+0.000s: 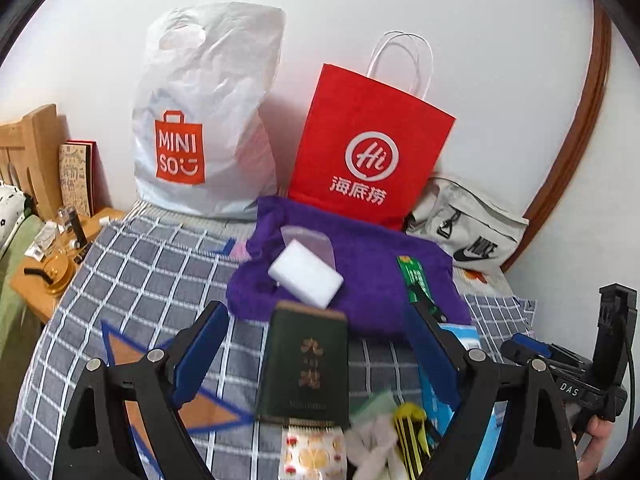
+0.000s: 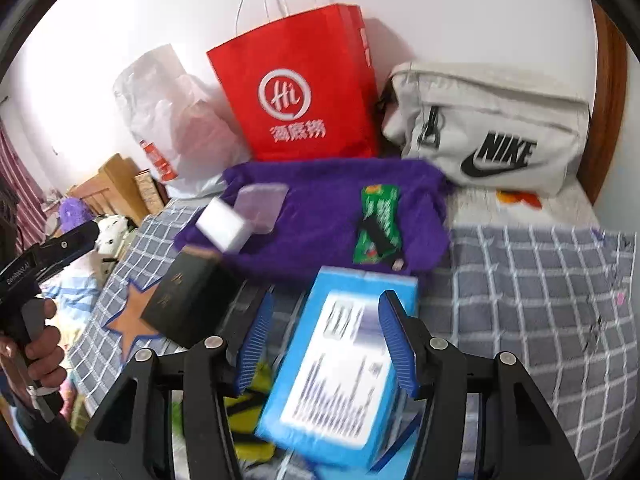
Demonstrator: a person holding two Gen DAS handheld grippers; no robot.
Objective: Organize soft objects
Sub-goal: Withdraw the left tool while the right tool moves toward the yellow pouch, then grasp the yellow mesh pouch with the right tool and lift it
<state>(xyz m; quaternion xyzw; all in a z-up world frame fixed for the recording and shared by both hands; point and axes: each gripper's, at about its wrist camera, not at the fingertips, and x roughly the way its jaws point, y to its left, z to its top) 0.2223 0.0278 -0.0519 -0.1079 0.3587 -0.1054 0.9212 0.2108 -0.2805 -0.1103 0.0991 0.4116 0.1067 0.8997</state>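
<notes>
A purple fleecy cloth (image 1: 360,280) (image 2: 320,220) lies on the checked bedsheet (image 1: 140,280). On it rest a white sponge block (image 1: 306,276) (image 2: 224,228) and a green packet (image 1: 414,280) (image 2: 378,220). My left gripper (image 1: 316,306) stands wide open above a dark green box (image 1: 304,368), its pads well apart from the box. My right gripper (image 2: 326,296) is open over a blurred blue box (image 2: 340,376) that lies between its fingers, with a gap at the left pad. Each gripper also shows at the edge of the other view, held by a hand (image 2: 40,344).
Against the wall stand a white Miniso plastic bag (image 1: 200,120), a red paper bag (image 1: 368,148) (image 2: 296,92) and a pale Nike pouch (image 1: 468,224) (image 2: 492,128). A cluttered wooden bedside table (image 1: 40,272) is on the left. A yellow-black item (image 1: 412,428) and white cloth (image 1: 372,440) lie near.
</notes>
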